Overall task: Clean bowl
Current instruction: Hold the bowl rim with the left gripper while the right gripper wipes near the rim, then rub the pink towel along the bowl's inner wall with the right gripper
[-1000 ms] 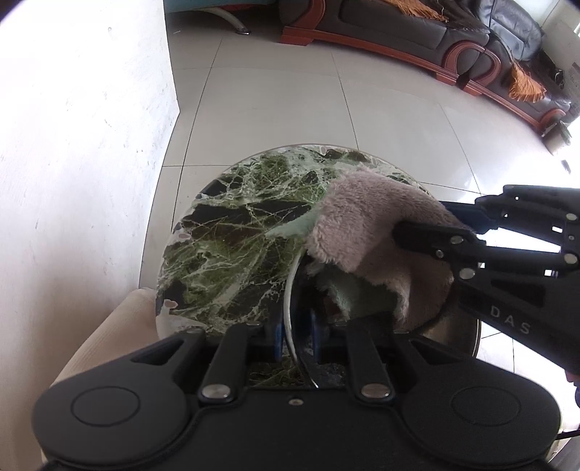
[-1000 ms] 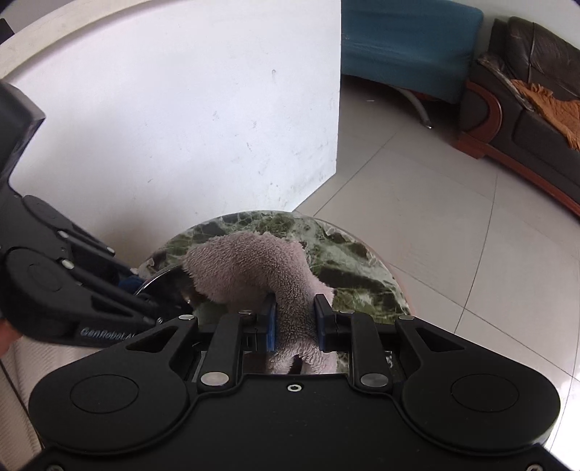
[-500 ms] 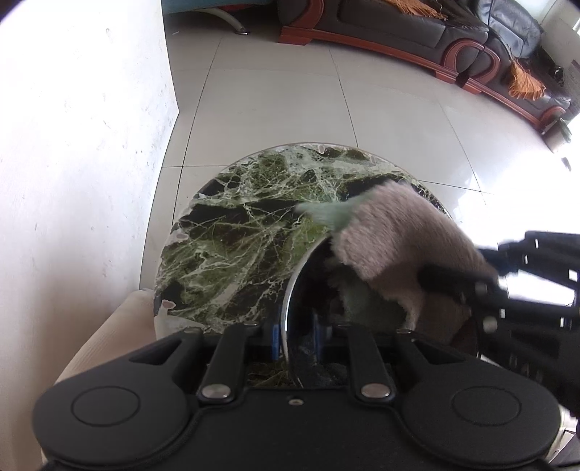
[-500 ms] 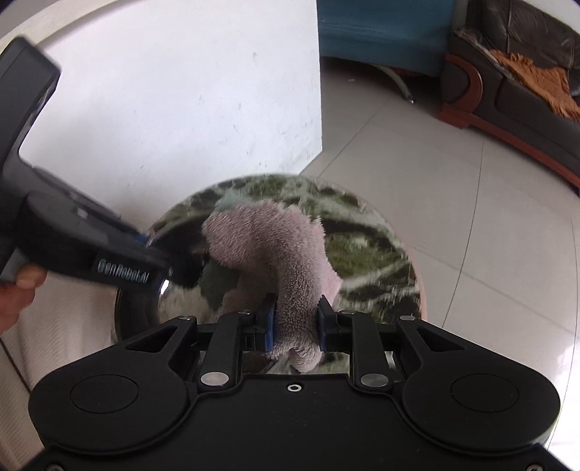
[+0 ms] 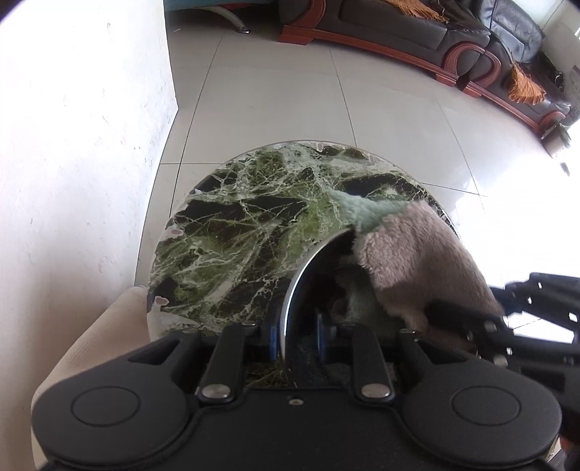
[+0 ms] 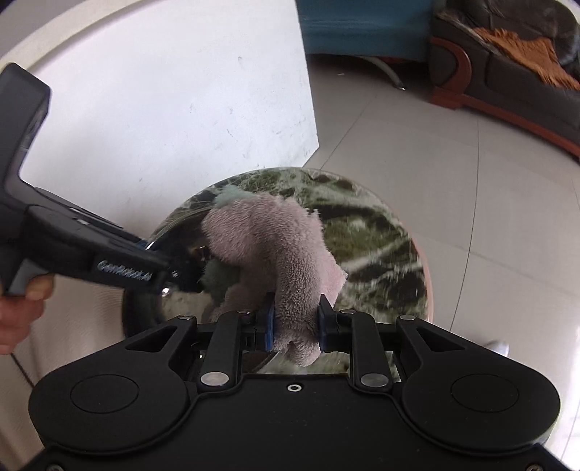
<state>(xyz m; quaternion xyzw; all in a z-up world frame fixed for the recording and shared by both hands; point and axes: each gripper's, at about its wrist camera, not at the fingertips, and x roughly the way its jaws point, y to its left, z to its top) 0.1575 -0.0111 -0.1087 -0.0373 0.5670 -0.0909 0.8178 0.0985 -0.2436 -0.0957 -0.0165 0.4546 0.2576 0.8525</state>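
A steel bowl (image 5: 311, 257) stands on a round green marble table (image 5: 235, 246). My left gripper (image 5: 295, 326) has the bowl's near rim between its blue pads, and its jaws are easing open. My right gripper (image 6: 295, 326) is shut on a fluffy pink-and-green cloth (image 6: 275, 246) that drapes into the bowl (image 6: 181, 304). In the left wrist view the cloth (image 5: 417, 261) covers the bowl's right side, with the right gripper (image 5: 453, 315) blurred behind it. In the right wrist view the left gripper (image 6: 181, 279) reaches in from the left, held by a hand (image 6: 21, 311).
A white wall (image 5: 72, 181) rises close on the left of the table (image 6: 380, 253). A beige cushioned seat (image 5: 98, 333) lies below the table's near left edge. Tiled floor (image 5: 290, 101) stretches beyond, with a dark leather sofa (image 5: 435, 32) at the back.
My right gripper has carried the cloth from the bowl's middle toward its right side and rolled a little. The left gripper's pads stand slightly wider around the rim.
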